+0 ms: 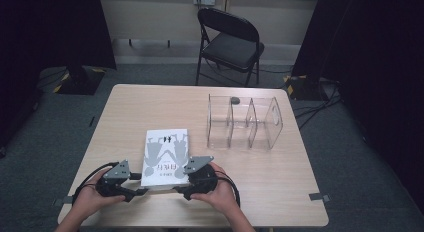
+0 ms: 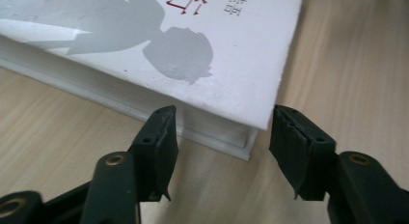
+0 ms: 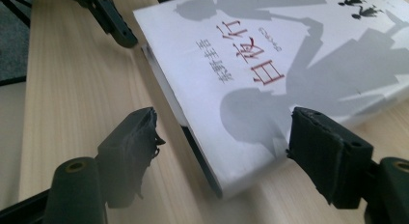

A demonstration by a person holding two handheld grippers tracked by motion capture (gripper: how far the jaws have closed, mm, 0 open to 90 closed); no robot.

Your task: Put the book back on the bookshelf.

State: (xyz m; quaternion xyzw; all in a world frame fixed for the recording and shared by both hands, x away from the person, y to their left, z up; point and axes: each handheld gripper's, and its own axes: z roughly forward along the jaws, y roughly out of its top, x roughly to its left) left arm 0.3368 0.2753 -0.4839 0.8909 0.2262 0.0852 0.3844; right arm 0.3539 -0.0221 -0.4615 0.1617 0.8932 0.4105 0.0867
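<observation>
High view: one white book (image 1: 166, 157) lies flat on the pale wooden surface (image 1: 260, 187), near its front edge. One clear acrylic rack (image 1: 244, 123), divided into three compartments, stands to the right of the book and farther back, well apart from it. Two claws flank the book's near end: the left claw (image 1: 136, 186) at its near left corner, the right claw (image 1: 184, 187) at its near right corner, each held by one hand. One black folding chair (image 1: 229, 42) stands beyond the surface.

Left gripper view: the claw (image 2: 221, 154) is spread, its two jaws either side of the book's (image 2: 144, 55) corner, not pressing it.

Right gripper view: the claw (image 3: 241, 154) is spread wide around the book's (image 3: 270, 79) near corner; the other claw's jaw tip (image 3: 113, 23) lies just beside the book's far corner
</observation>
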